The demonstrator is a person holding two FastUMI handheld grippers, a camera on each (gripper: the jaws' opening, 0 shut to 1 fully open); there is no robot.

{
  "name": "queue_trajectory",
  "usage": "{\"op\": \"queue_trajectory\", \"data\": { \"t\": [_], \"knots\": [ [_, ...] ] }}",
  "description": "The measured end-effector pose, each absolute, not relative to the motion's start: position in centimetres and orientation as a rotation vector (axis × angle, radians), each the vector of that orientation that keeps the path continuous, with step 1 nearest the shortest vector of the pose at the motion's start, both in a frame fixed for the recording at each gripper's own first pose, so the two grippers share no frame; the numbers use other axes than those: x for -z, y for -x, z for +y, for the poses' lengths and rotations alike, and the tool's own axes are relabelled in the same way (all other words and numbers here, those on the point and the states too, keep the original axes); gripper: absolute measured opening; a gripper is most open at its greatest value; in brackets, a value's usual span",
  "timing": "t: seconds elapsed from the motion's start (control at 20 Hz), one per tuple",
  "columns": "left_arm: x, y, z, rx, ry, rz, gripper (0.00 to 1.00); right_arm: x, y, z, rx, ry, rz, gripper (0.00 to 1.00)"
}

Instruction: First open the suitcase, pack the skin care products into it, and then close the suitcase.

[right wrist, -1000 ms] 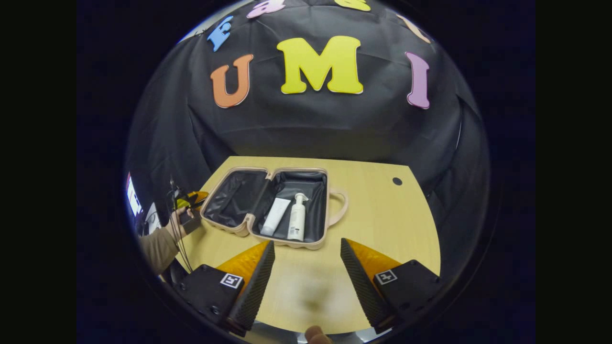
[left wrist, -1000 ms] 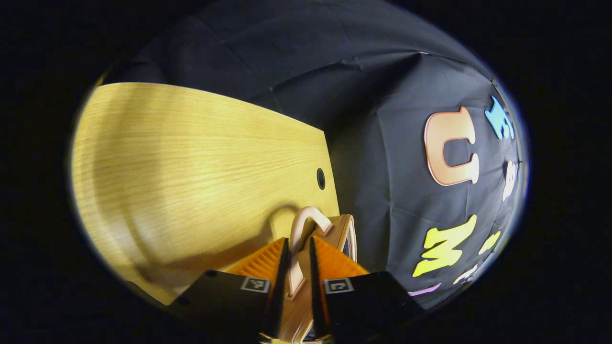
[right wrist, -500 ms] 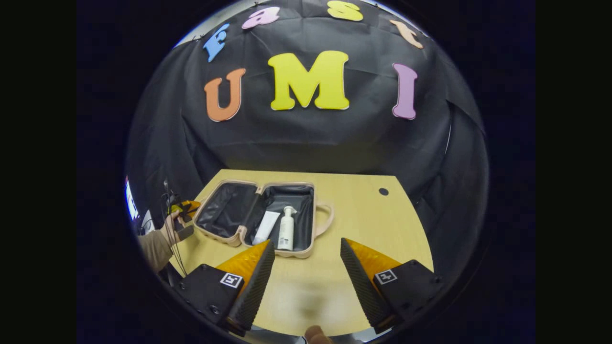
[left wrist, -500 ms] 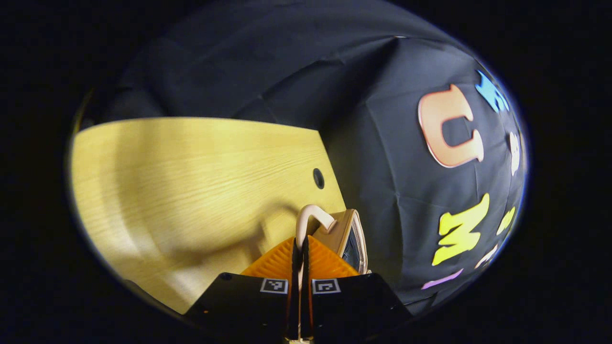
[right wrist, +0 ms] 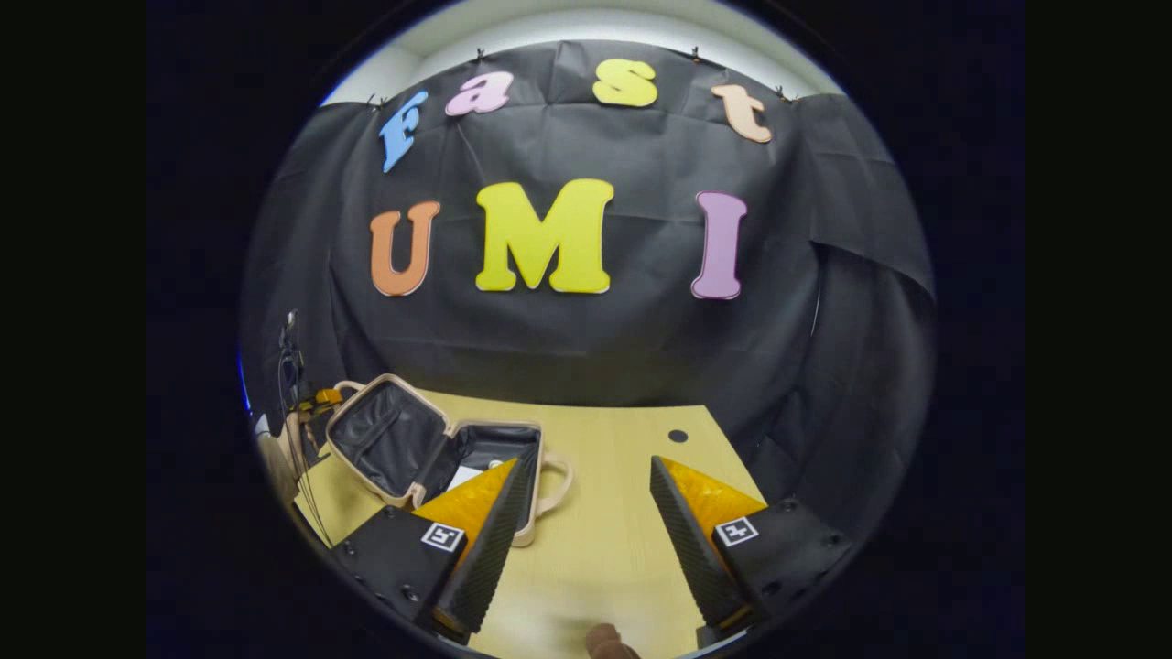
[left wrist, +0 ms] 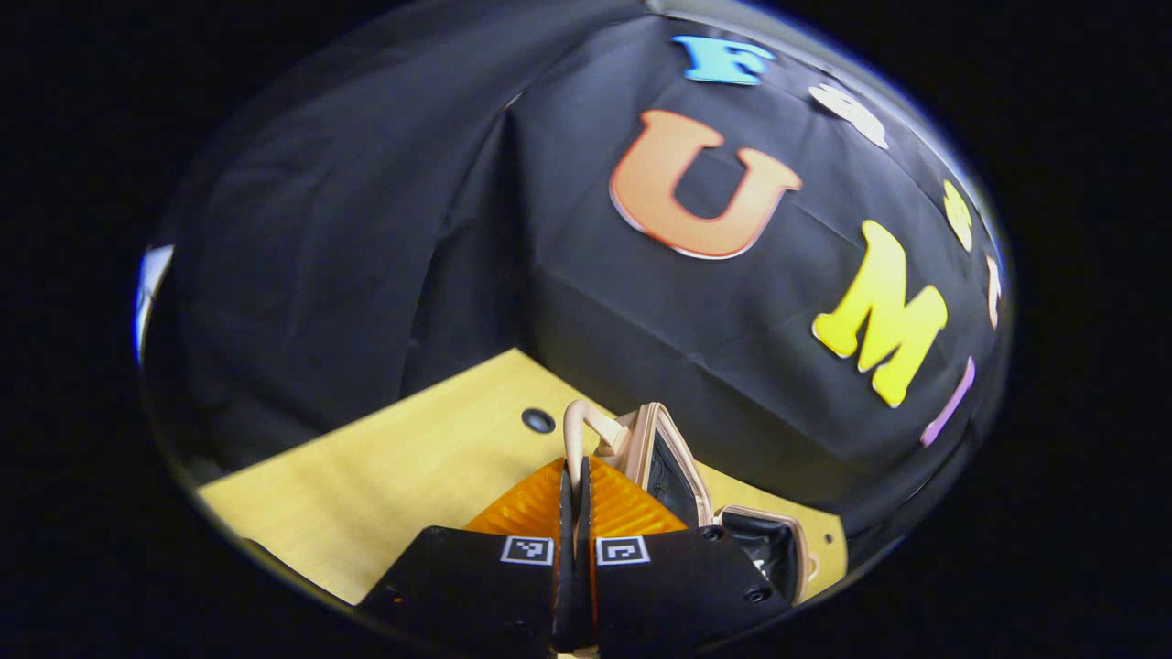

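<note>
The beige suitcase point(right wrist: 389, 437) lies at the left of the wooden table point(right wrist: 613, 522), its lid half tilted up toward the base point(right wrist: 499, 437). In the base, a bit of a white tube point(right wrist: 467, 475) shows behind my right finger. In the left gripper view, my left gripper point(left wrist: 575, 471) is shut on the lid's handle point(left wrist: 574, 426), with the lid's rim point(left wrist: 661, 450) just right of it and the base point(left wrist: 776, 542) lower right. My left gripper point(right wrist: 326, 396) also shows small at the lid's far edge. My right gripper point(right wrist: 586, 467) hangs open over the table, right of the suitcase, holding nothing.
A round cable hole point(right wrist: 678, 436) sits near the table's back right corner, also the cable hole point(left wrist: 537, 420) in the left gripper view. The base's own handle point(right wrist: 555, 482) sticks out toward my right gripper. A person's sleeve point(right wrist: 275, 453) is at far left, with cables point(right wrist: 291, 352) above it.
My left gripper closed on the lid's handle and swung the lid up from flat to half raised. My right gripper drew back and tilted up, so the suitcase dropped lower left in its view.
</note>
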State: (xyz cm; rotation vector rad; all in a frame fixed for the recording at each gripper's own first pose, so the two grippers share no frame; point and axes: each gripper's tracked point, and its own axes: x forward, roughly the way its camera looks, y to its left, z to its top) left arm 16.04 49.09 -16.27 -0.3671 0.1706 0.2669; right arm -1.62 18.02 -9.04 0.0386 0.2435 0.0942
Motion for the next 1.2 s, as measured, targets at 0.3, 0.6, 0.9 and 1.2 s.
{"op": "queue_trajectory", "data": {
  "t": [0.3,0.6,0.9,1.2],
  "knots": [
    [10.1,-15.8,42.5,-0.301,0.215,0.114,0.03,8.4,1.1,12.8,-0.111,-0.021,0.208,0.81],
    [6.0,-14.6,32.7,-0.27,-0.032,0.065,0.03,8.0,1.8,6.5,-0.109,-0.011,0.173,0.77],
    [6.6,-16.0,20.8,-0.276,-0.285,0.064,0.0,8.8,1.8,1.2,-0.119,-0.004,0.18,0.78],
    [12.0,-17.3,10.5,-0.175,-0.219,0.125,0.03,10.8,1.9,-4.0,-0.107,0.017,0.22,0.8]
  ]
}}
